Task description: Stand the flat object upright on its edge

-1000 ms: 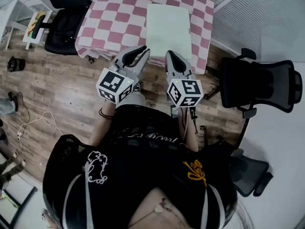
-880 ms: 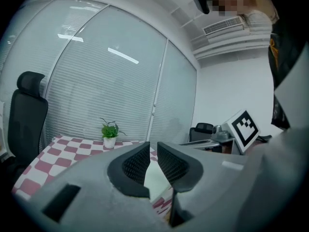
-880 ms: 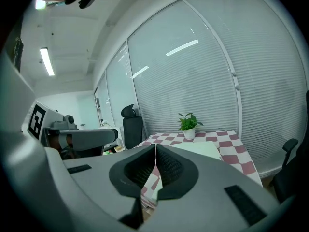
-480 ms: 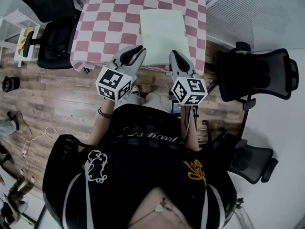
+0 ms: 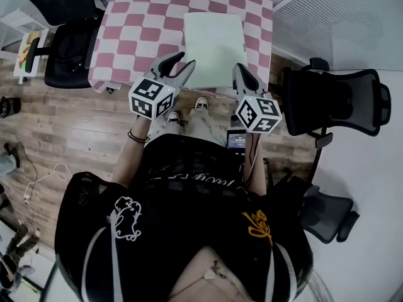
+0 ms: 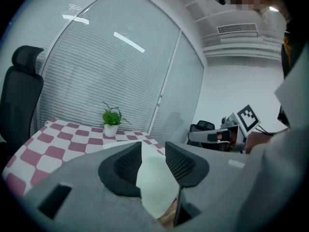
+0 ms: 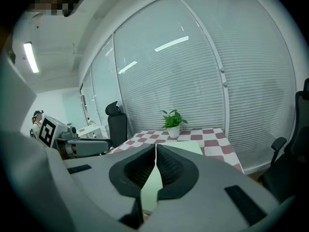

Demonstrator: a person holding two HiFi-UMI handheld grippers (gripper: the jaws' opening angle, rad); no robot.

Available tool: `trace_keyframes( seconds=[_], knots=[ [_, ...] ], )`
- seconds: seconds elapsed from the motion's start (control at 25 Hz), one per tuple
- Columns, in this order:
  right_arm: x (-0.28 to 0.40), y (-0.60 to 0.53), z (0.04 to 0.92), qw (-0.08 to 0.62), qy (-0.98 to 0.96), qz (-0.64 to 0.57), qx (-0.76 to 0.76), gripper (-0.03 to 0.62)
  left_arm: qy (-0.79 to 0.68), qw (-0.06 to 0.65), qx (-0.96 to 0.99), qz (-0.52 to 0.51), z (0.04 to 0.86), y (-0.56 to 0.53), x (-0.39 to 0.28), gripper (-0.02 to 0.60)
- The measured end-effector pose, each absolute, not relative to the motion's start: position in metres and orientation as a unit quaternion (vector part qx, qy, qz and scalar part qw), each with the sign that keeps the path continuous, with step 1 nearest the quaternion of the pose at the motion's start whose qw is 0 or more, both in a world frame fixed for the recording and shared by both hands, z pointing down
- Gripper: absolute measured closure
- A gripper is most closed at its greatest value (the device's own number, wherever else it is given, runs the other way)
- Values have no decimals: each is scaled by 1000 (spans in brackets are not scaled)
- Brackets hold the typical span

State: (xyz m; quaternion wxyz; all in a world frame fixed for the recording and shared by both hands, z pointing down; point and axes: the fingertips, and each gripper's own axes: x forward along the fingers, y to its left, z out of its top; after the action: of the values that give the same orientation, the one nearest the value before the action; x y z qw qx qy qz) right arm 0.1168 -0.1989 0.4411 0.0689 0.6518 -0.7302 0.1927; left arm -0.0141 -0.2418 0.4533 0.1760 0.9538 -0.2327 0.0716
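Jaws of left gripper (image 5: pixel 179 61) just opening, empty, right gripper (image 5: pixel 240 69) clenched, empty, head view, flat object (image 5: pixel 214 39) lying flat on checked table (image 5: pixel 138 30) near both tips, left gripper view, object visible through the gap, right gripper view, potted plant (image 7: pixel 173 121) behind object

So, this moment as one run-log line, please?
left tool: jaws just opening, holds nothing | right tool: shut, empty | board: flat on table

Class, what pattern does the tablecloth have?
Pink and white checks; the tablecloth shows best in the head view.
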Motion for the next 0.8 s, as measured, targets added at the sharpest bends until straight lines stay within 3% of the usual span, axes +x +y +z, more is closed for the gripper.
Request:
trace_keyframes(
  seconds=[0.6, 0.8],
  knots=[
    [188, -255, 491, 72, -744, 270, 607, 579, -279, 245, 914, 161, 548, -282, 0, 433],
    [217, -272, 517, 95, -750, 286, 589, 579, -288, 289, 896, 176, 573, -296, 8, 386]
  ],
)
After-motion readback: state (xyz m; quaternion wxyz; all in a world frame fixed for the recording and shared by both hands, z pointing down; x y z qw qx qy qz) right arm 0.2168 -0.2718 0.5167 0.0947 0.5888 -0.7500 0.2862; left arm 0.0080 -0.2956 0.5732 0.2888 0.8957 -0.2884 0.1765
